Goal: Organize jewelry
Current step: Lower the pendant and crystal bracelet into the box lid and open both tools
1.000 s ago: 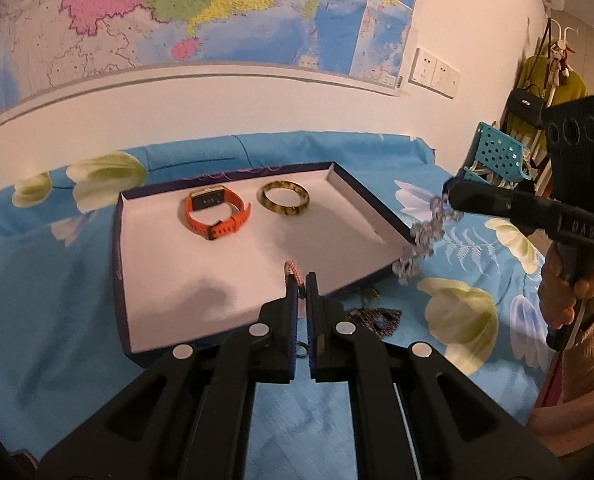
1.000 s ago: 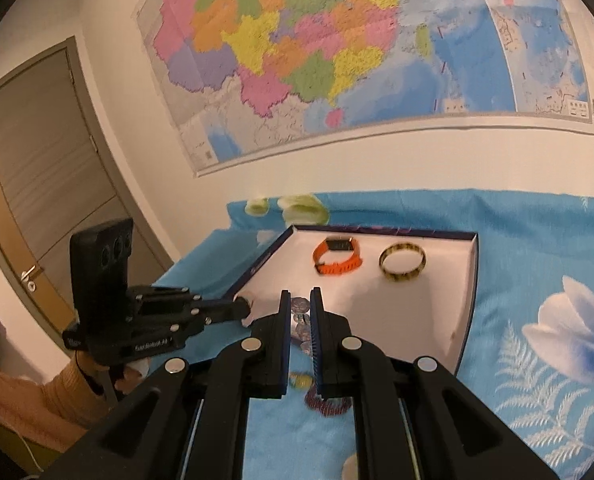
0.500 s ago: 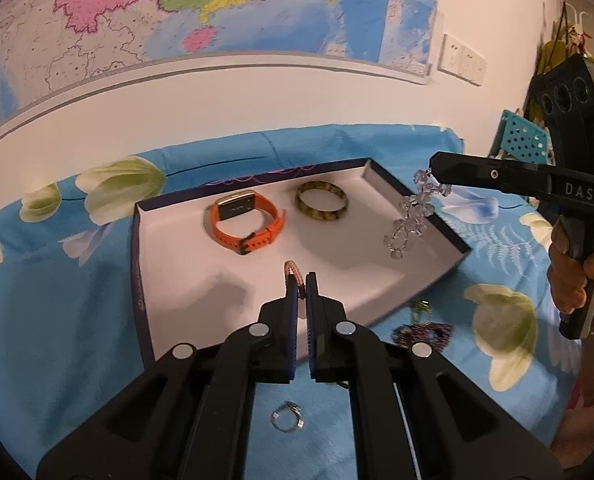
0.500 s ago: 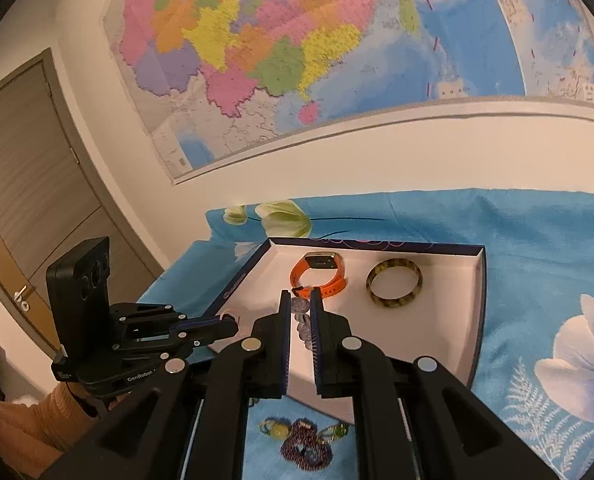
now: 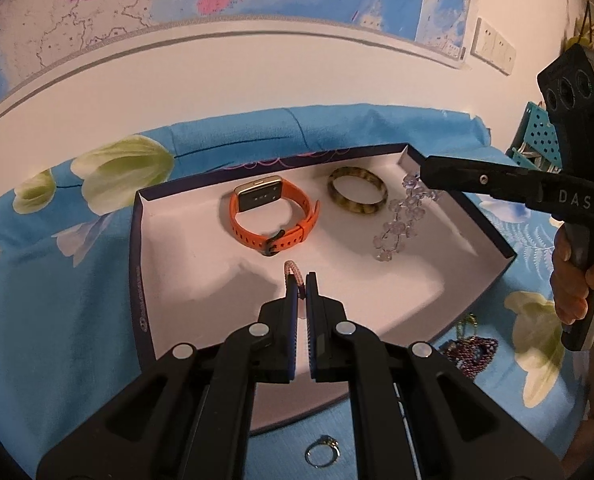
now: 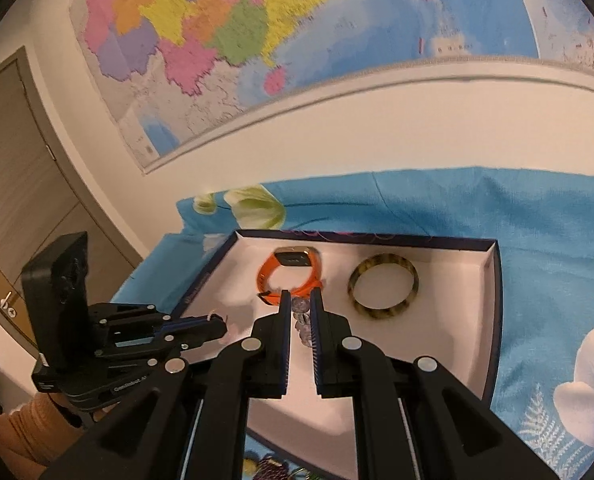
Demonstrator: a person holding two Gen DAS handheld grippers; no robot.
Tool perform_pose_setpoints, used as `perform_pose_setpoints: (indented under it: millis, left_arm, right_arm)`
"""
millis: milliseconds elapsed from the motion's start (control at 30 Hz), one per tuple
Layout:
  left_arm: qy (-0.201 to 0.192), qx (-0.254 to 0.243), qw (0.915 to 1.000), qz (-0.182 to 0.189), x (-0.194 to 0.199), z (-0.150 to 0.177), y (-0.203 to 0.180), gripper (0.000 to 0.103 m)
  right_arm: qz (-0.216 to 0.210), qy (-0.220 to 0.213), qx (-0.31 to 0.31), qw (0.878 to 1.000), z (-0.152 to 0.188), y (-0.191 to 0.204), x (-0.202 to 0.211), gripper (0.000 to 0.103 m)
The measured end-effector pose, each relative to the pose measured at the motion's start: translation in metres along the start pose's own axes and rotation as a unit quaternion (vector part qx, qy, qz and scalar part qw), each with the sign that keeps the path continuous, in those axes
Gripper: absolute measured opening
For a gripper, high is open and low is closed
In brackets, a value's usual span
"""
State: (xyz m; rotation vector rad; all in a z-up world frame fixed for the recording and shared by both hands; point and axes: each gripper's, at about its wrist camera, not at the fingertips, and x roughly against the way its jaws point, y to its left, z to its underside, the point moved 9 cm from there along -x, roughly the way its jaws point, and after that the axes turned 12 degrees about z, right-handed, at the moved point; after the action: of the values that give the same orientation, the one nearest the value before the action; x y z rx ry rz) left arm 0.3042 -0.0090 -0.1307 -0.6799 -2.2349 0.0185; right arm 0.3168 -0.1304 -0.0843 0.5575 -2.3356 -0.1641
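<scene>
A white-lined tray (image 5: 449, 280) with a dark rim lies on the blue flowered cloth and holds an orange watch (image 5: 273, 216) and a mottled bangle (image 5: 357, 196). My left gripper (image 5: 301, 284) is shut on a thin pink braided cord (image 5: 293, 272) over the tray's near part. My right gripper (image 6: 299, 304) is shut on a clear crystal bead bracelet (image 5: 401, 224), which hangs above the tray's right side beside the bangle (image 6: 383, 290). The watch also shows in the right wrist view (image 6: 289, 276).
A small ring (image 5: 323, 454) lies on the cloth in front of the tray. A dark purple beaded piece (image 5: 471, 354) with a gold bit lies at the tray's front right corner. A map covers the wall behind. A door (image 6: 13, 200) stands at left.
My right gripper has carried the crystal bracelet from outside the tray's right edge to above its inside, near the bangle. My left gripper has risen and moved forward over the tray, uncovering the ring.
</scene>
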Motion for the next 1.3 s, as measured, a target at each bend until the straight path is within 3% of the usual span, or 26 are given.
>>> perform_pose_setpoints:
  millis: [667,800,900,1300]
  left_arm:
    - [0.026,-0.011,0.9993,-0.026,-0.026,-0.002,0.005,0.007]
    - [0.022,-0.014,0.9994,-0.023,-0.025,-0.002,0.002,0.013]
    - [0.012,-0.015,0.9995,-0.024,-0.019,-0.003,0.000,0.026]
    - [-0.052,0.000,0.9987,-0.003,0.035,-0.002,-0.013,0.044]
  right_arm:
    - [0.037,0.046,0.003,0.998,0.020,-0.019,-0.037,0.010]
    - [0.040,0.043,0.003,0.998,0.020,-0.019,-0.034,0.013]
    - [0.045,0.038,0.002,0.998,0.020,-0.021,-0.029,0.020]
    - [0.038,0.007,0.010,0.999,0.031,-0.017,0.016,0.036]
